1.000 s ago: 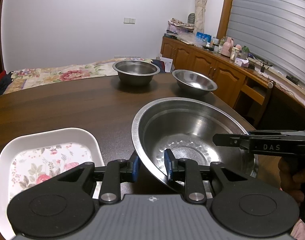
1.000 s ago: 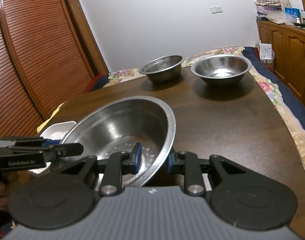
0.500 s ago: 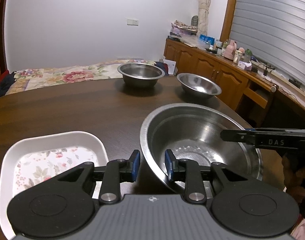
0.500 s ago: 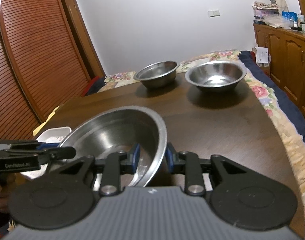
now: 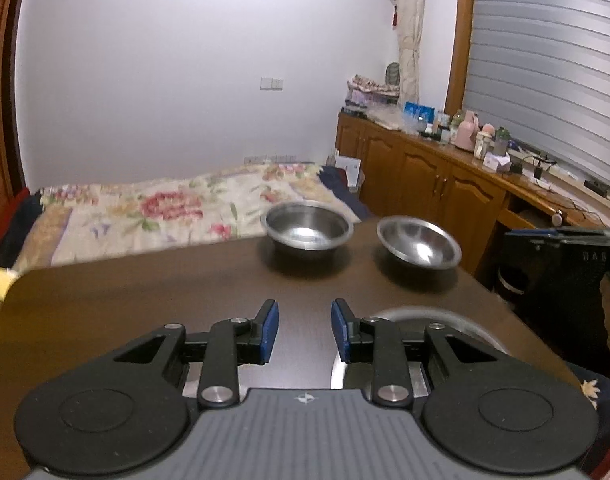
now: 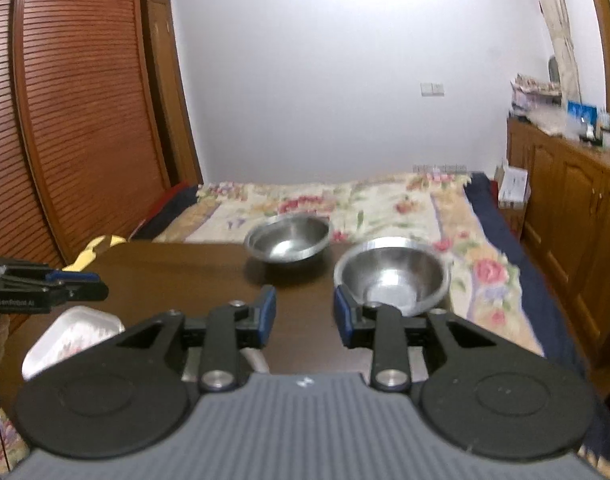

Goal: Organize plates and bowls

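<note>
My left gripper [image 5: 304, 330] is open and empty above the dark wooden table [image 5: 145, 300]. The rim of the large steel bowl [image 5: 457, 322] shows just behind its right finger, resting on the table. My right gripper [image 6: 303, 316] is open and empty too. Two smaller steel bowls stand at the table's far edge: a deep one [image 5: 308, 232] [image 6: 287, 238] and a wide one [image 5: 419, 242] [image 6: 391, 276]. The white floral plate [image 6: 71, 338] lies at the left in the right wrist view, below the left gripper [image 6: 45, 290].
A bed with a floral cover [image 5: 165, 208] lies beyond the table. Wooden cabinets [image 5: 445, 184] with clutter on top run along the right wall. A slatted wooden wardrobe [image 6: 77, 120] stands at the left. The right gripper's body [image 5: 565, 248] is at the right.
Both grippers have let go of the large bowl's rim, opened, and lifted up and back. The large bowl now rests on the table, mostly out of sight below them.
</note>
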`<state>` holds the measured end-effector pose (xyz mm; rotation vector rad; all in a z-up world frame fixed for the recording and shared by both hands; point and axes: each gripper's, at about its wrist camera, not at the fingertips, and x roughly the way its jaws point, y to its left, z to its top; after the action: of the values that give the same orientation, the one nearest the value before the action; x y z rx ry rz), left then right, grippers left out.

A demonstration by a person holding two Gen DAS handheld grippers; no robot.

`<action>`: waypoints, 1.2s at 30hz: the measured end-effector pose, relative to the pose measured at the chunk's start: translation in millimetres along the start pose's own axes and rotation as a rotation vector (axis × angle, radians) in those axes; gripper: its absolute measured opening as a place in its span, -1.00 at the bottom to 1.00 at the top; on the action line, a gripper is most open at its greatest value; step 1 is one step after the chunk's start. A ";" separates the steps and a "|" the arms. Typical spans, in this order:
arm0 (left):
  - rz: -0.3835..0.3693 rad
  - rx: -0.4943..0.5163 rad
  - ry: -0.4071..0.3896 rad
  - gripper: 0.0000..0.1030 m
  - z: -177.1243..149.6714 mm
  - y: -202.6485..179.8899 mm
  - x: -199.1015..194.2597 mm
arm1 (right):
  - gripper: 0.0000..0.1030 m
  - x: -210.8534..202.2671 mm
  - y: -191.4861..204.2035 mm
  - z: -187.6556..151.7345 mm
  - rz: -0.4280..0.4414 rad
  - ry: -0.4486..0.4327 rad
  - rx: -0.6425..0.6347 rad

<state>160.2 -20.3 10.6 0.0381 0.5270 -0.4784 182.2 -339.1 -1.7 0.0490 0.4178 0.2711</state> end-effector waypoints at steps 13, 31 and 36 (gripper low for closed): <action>0.009 -0.009 0.024 -0.33 67.4 27.7 68.6 | -0.26 92.6 -9.5 59.8 0.074 0.122 -0.012; -0.015 -0.079 0.164 -0.34 75.4 48.9 177.9 | -0.26 188.6 -34.0 55.0 0.089 0.330 0.084; -0.030 -0.113 0.189 -0.34 72.4 52.7 193.6 | -0.26 201.2 -37.7 52.6 0.096 0.356 0.106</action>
<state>364.8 -67.8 -26.5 -0.0332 0.7402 -0.4764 389.8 -320.6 -36.8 0.1260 0.7853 0.3536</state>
